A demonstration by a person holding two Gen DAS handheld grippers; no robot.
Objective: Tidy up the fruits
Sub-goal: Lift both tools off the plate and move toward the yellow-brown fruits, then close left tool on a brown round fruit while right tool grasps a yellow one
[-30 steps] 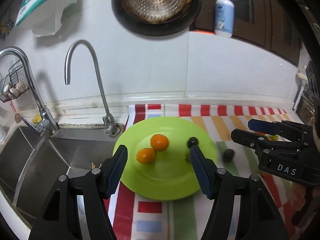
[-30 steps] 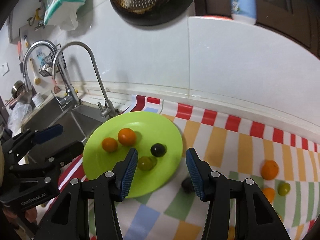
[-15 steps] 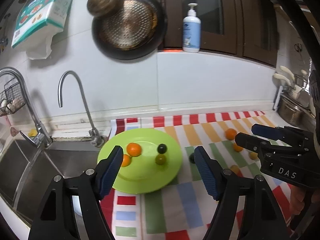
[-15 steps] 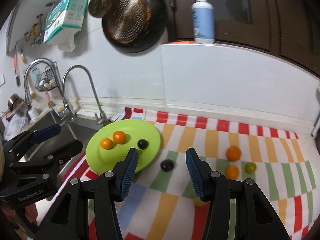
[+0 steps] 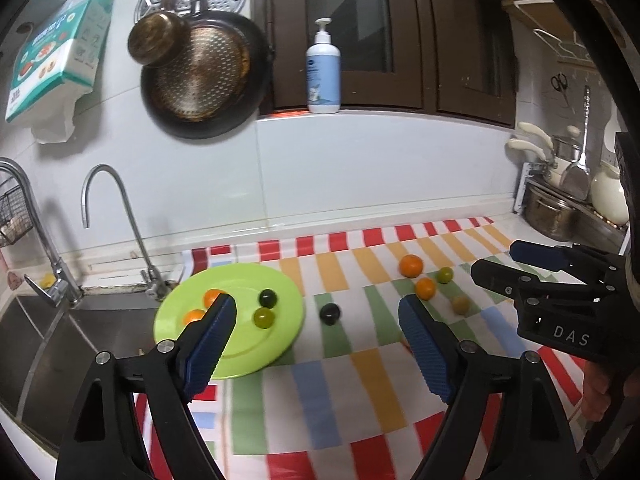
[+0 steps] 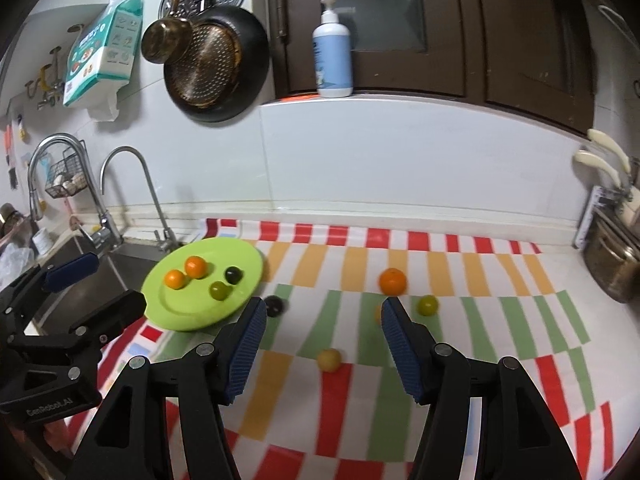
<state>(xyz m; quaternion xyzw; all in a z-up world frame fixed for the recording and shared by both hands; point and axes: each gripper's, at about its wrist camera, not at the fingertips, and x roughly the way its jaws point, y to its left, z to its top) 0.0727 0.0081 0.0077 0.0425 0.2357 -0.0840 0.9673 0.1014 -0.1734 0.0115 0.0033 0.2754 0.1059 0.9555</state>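
A lime green plate [image 6: 182, 312] [image 5: 240, 356] sits beside the sink and holds two small oranges [image 6: 195, 266], a dark fruit [image 6: 232, 275] and a green one [image 6: 219, 290]. A dark fruit [image 6: 275, 305] [image 5: 330, 313] lies on the striped cloth just right of the plate. Further right lie an orange [image 6: 393, 281] [image 5: 411, 265], a green fruit [image 6: 427, 305], a yellowish one [image 6: 329, 359] and a small orange [image 5: 425, 288]. My left gripper [image 5: 316, 344] and right gripper [image 6: 320, 350] are both open and empty, held above the cloth.
The sink [image 5: 52, 344] with two taps [image 5: 116, 216] lies left of the plate. Pots [image 5: 560, 216] stand at the right end of the counter. A pan [image 5: 200, 72] hangs on the wall and a soap bottle [image 5: 323, 72] stands on the ledge.
Both grippers have pulled back and up from the plate, so more of the counter and the fruits on the right show. Both stay open and empty.
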